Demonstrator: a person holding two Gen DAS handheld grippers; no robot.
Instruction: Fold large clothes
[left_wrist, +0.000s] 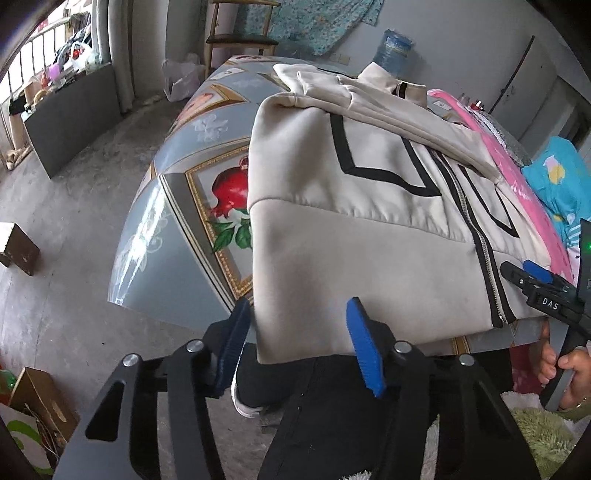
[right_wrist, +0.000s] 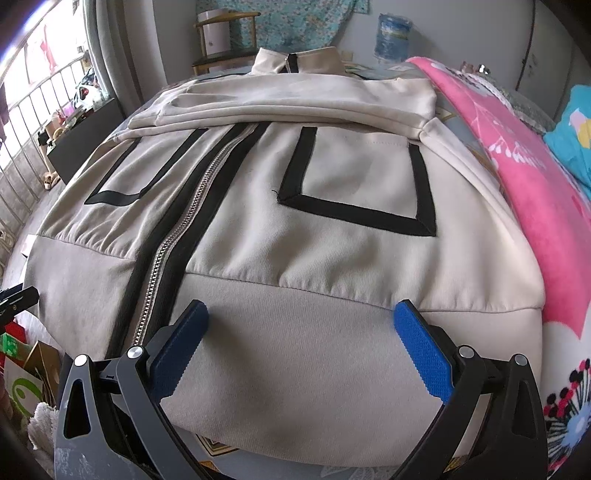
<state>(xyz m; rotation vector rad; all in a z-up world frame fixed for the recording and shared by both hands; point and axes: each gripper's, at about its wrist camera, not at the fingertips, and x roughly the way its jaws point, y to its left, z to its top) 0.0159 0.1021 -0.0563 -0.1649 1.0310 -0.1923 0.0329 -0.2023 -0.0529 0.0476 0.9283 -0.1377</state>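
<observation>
Left gripper (left_wrist: 297, 314) angled down, astride jacket (left_wrist: 369, 206) hem corner, unclenched — right gripper (right_wrist: 301, 317) released.

Jacket (right_wrist: 295, 229) lies on table (left_wrist: 177, 206), blanket (right_wrist: 517, 177) seemingly right.

Beige zip jacket (right_wrist: 295, 229) flat beneath wide-spread right hand-held gripper (right_wrist: 301, 314), beside pink blanket (right_wrist: 517, 177).

Jacket (right_wrist: 295, 258): beige, black band outlines, silver zipper on black tape. Tablecloth (left_wrist: 192, 155): grey-blue, gold-framed red pomegranate with green leaves. Blanket (right_wrist: 517, 184): pink, white print. Gripper pads (right_wrist: 421, 350): blue, on black frames.
</observation>
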